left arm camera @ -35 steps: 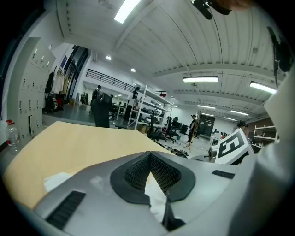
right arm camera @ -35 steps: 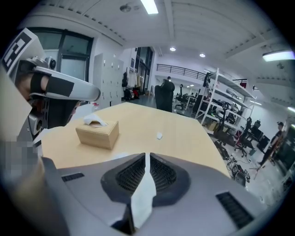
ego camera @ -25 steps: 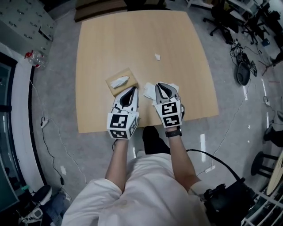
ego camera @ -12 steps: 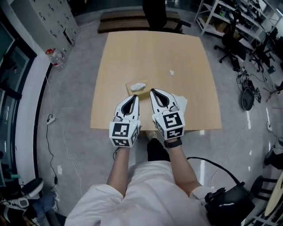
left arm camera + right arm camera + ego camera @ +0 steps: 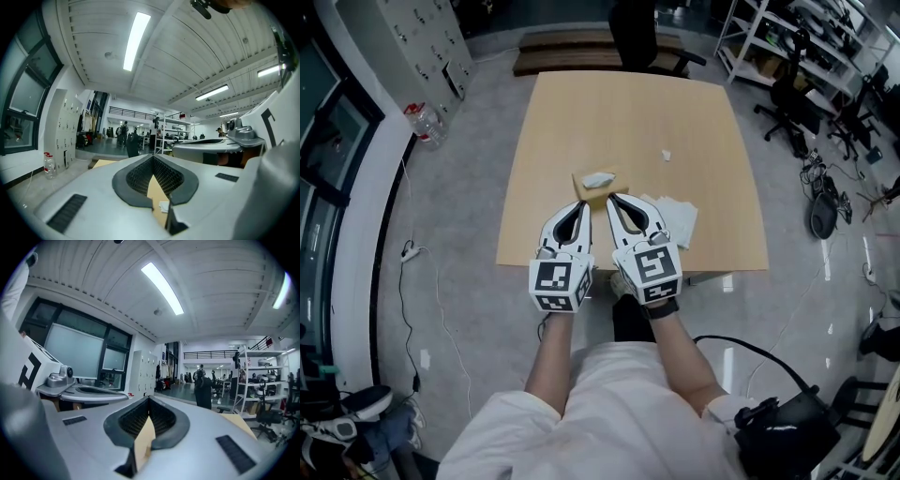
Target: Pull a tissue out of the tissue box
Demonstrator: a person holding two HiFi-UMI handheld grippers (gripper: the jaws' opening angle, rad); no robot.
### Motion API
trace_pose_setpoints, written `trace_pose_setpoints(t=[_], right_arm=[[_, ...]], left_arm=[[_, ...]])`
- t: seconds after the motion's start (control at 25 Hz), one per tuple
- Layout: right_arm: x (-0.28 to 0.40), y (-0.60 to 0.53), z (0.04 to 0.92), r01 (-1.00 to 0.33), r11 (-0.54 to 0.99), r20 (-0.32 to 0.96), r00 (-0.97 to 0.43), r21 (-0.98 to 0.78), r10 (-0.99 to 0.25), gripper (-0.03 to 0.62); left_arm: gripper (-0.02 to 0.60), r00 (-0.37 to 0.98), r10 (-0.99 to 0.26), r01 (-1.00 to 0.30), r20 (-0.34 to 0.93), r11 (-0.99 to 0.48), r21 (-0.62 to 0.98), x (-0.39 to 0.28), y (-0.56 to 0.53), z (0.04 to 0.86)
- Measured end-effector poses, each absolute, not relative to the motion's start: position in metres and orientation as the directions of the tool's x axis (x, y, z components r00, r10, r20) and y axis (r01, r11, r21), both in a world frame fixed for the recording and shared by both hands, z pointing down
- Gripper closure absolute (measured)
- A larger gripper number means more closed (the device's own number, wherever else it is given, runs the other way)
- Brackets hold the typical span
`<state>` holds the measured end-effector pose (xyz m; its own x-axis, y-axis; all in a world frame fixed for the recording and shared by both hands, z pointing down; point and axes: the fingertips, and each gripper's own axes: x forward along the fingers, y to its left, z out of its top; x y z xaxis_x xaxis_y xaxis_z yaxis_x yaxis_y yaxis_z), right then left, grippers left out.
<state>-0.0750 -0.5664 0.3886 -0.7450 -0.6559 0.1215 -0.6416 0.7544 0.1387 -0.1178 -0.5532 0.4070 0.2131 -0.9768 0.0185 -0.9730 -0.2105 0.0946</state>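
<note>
- Grey floor (image 5: 469, 187) lies open around the wooden table (image 5: 619, 112). At the far left a plastic bottle (image 5: 424, 122) stands by the window wall, well apart from the table.
- The far half of the table is bare, so there is free room above it. The near edge runs under both grippers, and their marker cubes hang past this edge, over the person's legs.
- The left gripper (image 5: 583, 204) points away from the person, with its tip just before the near side of the tissue box (image 5: 591, 190). Its jaws are closed together at the tips and nothing is between them.
- The tissue box lies on the near half of the table, a little turned, and a tissue (image 5: 598, 178) stands up out of its top.
- The right gripper (image 5: 612, 199) has its tip at the near right corner of the box; I cannot tell if it touches. Its jaws also meet at the tips, with nothing between them.
- Half a second ago the right gripper's tip was beside the right side of the box. Now it has swung left, toward the left gripper. The left gripper and the box are almost where they were.
- Both forearms reach forward side by side. The right one is angled inward, so the two grippers come together toward the box.
- To the right, loose white sheets (image 5: 680, 217) lie flat, partly under the right gripper, and a small white scrap (image 5: 667, 155) lies farther out.
- Past the right edge, office chairs (image 5: 787, 94) and shelves (image 5: 750, 37) stand well apart from the table.
</note>
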Motion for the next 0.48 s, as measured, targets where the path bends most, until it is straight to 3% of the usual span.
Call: trace_pose_setpoints(t=[0.48], right_arm=[[-0.0665,-0.5631,0.3918,-0.632,0.758,0.151,-0.743,0.160,-0.652,0.589]], left_arm=[[0.580,0.224,-0.975,-0.970,0.002,-0.223,0.096,-0.1146,-0.5522,0.4073]])
